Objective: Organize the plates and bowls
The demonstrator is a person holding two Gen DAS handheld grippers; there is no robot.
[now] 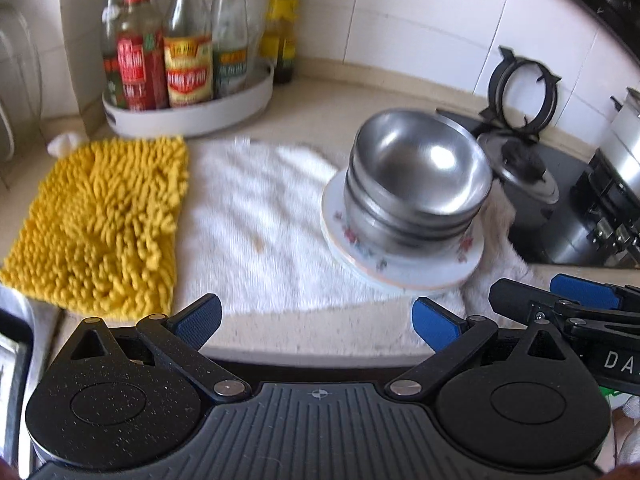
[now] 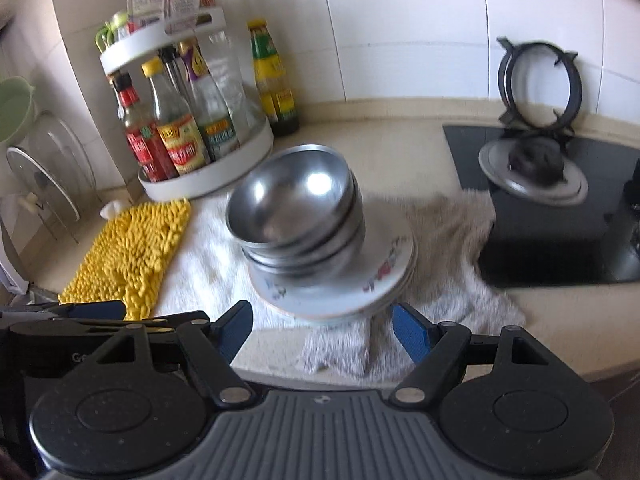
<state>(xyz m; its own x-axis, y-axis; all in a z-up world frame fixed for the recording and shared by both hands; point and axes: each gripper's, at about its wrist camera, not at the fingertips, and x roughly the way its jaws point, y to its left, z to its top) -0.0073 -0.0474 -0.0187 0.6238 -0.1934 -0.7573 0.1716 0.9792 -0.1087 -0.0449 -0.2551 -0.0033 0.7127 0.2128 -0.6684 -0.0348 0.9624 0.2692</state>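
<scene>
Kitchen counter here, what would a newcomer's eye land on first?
Probably the stack of shiny metal bowls nested on flowered plates, sitting on a white towel mid-counter. Next, the bright yellow mat to the left, and the sauce bottles in a round rack behind it. Both grippers hang open, empty.

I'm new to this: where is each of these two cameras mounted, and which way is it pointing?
Left wrist: sits on the left gripper, facing across the counter at the bowls stacked on plates to its right; its open fingers show, plus the right gripper.
Right wrist: sits on the right gripper, facing the bowls on plates nearly head-on; its open fingers show, plus the left gripper.
Shared: bowls, plates, yellow mat, bottles.
</scene>
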